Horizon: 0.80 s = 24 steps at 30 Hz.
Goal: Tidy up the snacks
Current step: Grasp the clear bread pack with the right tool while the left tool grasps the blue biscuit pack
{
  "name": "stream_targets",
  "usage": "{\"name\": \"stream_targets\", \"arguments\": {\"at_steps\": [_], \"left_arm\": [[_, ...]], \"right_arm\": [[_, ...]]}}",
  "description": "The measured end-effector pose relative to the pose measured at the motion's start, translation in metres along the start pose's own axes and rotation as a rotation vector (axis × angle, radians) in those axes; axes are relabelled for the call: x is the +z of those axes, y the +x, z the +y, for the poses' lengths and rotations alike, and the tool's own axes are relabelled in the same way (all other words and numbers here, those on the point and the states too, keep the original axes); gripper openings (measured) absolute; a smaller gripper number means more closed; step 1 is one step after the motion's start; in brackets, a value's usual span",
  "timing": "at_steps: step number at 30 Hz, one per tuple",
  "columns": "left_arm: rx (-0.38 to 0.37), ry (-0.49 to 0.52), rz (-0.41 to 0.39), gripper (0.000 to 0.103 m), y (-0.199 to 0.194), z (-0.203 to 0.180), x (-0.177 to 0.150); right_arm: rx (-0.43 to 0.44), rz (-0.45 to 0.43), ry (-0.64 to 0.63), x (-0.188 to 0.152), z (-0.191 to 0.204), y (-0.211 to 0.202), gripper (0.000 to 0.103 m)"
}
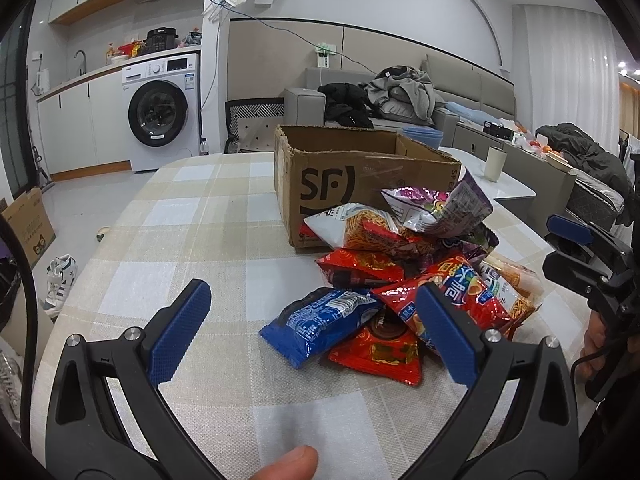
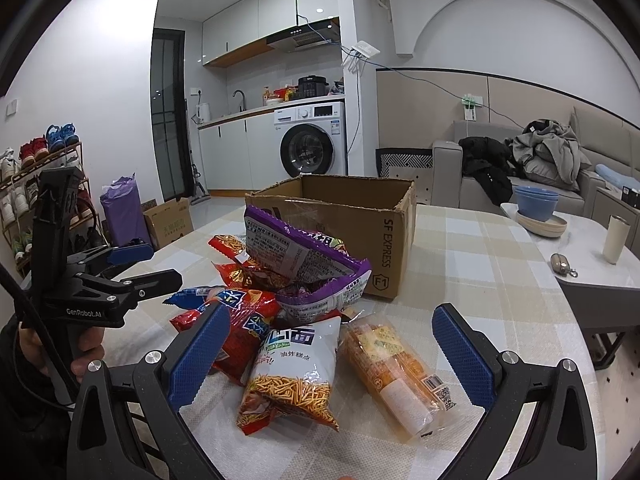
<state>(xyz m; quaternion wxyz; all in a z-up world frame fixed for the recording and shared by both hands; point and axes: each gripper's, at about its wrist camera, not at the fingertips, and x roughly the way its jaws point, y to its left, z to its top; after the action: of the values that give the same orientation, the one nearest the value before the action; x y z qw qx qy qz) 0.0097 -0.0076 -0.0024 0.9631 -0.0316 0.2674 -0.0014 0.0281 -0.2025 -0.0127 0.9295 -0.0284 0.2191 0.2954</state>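
Note:
A heap of snack packets lies on the checked tablecloth in front of an open cardboard box (image 1: 344, 184) (image 2: 352, 220). In the left wrist view a blue packet (image 1: 316, 324) and red packets (image 1: 380, 352) lie nearest, a purple bag (image 1: 440, 208) on top. My left gripper (image 1: 312, 316) is open, hovering just short of the blue packet. In the right wrist view a white noodle-snack bag (image 2: 296, 368) and a clear pack of orange biscuits (image 2: 396, 368) lie between the fingers of my open right gripper (image 2: 332, 340). Neither holds anything.
The other hand-held gripper (image 2: 104, 276) (image 1: 588, 256) shows at each view's edge. A side table carries a cup (image 2: 616, 240), stacked bowls (image 2: 536, 208) and a small pouch (image 2: 560, 262). A sofa with clothes (image 1: 392, 96) stands behind; a washing machine (image 1: 160, 112) farther back.

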Motion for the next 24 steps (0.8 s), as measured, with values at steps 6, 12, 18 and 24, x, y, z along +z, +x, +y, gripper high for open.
{"name": "stream_targets", "arguments": {"at_steps": [6, 12, 18, 24], "left_arm": [[0.002, 0.027, 0.017, 0.102, 0.007, 0.003, -0.001], [0.024, 0.048, -0.007, 0.102, 0.006, 0.005, 0.001], [0.021, 0.023, 0.042, 0.102, 0.018, 0.018, 0.005], [0.01, 0.013, 0.11, 0.102, 0.031, 0.028, 0.003]], "right_arm": [[0.001, 0.021, 0.017, 0.003, -0.003, 0.002, 0.103], [-0.031, 0.053, 0.005, 0.005, -0.009, 0.006, 0.103], [-0.056, 0.157, 0.042, 0.008, -0.028, 0.02, 0.103], [-0.095, 0.263, 0.041, 0.003, -0.041, 0.035, 0.103]]}}
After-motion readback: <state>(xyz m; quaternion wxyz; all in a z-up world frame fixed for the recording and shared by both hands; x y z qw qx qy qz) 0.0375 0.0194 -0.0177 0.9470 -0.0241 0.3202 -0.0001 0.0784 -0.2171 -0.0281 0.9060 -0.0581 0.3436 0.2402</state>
